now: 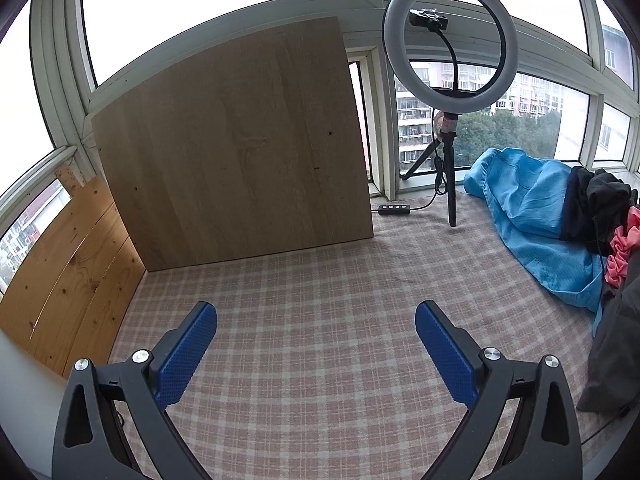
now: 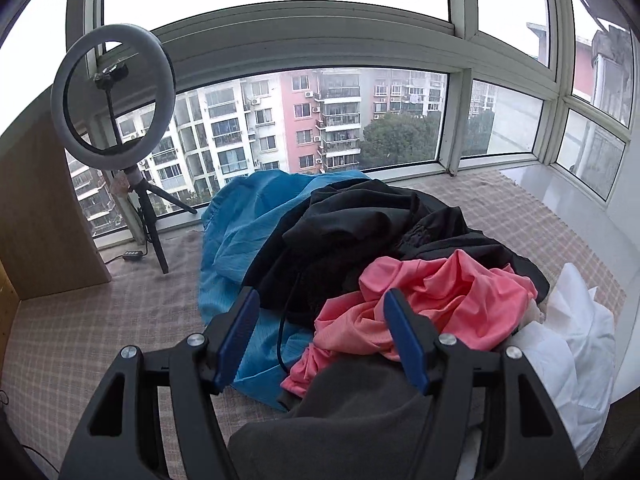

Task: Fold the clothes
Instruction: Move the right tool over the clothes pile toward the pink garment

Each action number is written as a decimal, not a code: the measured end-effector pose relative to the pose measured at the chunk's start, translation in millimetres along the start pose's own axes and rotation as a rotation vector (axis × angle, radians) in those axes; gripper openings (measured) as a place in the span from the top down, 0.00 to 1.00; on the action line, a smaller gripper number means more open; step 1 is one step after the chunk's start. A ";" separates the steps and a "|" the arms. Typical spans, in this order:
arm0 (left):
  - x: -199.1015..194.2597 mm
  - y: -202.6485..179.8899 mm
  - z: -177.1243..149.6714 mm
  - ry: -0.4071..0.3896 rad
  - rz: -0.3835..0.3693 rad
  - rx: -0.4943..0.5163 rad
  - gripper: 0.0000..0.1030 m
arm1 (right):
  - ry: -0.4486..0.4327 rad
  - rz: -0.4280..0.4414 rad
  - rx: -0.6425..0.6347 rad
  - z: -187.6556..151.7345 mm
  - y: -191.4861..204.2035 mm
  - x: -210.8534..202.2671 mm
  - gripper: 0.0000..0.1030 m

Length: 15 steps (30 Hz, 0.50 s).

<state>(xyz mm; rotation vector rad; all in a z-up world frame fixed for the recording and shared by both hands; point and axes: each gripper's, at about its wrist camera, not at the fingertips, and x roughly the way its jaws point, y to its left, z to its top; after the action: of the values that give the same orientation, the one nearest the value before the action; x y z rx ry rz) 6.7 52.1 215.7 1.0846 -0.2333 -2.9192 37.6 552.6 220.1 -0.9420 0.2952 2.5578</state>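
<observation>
A heap of clothes lies on the checked cloth (image 1: 320, 300). In the right wrist view it holds a blue garment (image 2: 236, 220), a black garment (image 2: 352, 220), a pink garment (image 2: 432, 300), a dark grey garment (image 2: 344, 412) nearest me and a white garment (image 2: 568, 344) at the right. My right gripper (image 2: 322, 304) is open just above the heap, over the pink and grey pieces, holding nothing. My left gripper (image 1: 316, 316) is open over bare checked cloth, left of the heap. There the blue garment (image 1: 532, 216) lies at the right with the black garment (image 1: 592, 204) and pink garment (image 1: 624, 248) behind it.
A ring light on a tripod (image 1: 450, 48) stands at the back by the window, its cable and controller (image 1: 394, 209) on the cloth. A light wooden panel (image 1: 236, 140) leans at the back left, with pine boards (image 1: 68, 280) beside it. In the right wrist view the ring light (image 2: 114, 92) stands far left.
</observation>
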 end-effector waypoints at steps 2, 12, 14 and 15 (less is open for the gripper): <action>6.3 2.3 0.5 0.019 -0.013 -0.019 0.03 | 0.020 -0.034 -0.011 7.8 -1.6 19.2 0.37; 16.7 1.9 -2.7 0.039 0.018 -0.003 0.03 | 0.112 -0.068 -0.088 37.1 -4.9 82.4 0.37; 21.5 3.9 -1.8 0.051 0.020 -0.015 0.03 | 0.107 -0.063 -0.099 38.0 -2.9 85.0 0.37; 23.6 4.7 -1.8 0.058 0.020 -0.022 0.03 | 0.113 -0.074 -0.114 37.3 -1.2 88.7 0.37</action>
<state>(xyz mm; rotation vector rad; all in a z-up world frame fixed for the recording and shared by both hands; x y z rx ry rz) -10.1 45.6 199.8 1.1547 -0.2095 -2.8612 -44.8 591.7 189.7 -1.1202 0.1445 2.4805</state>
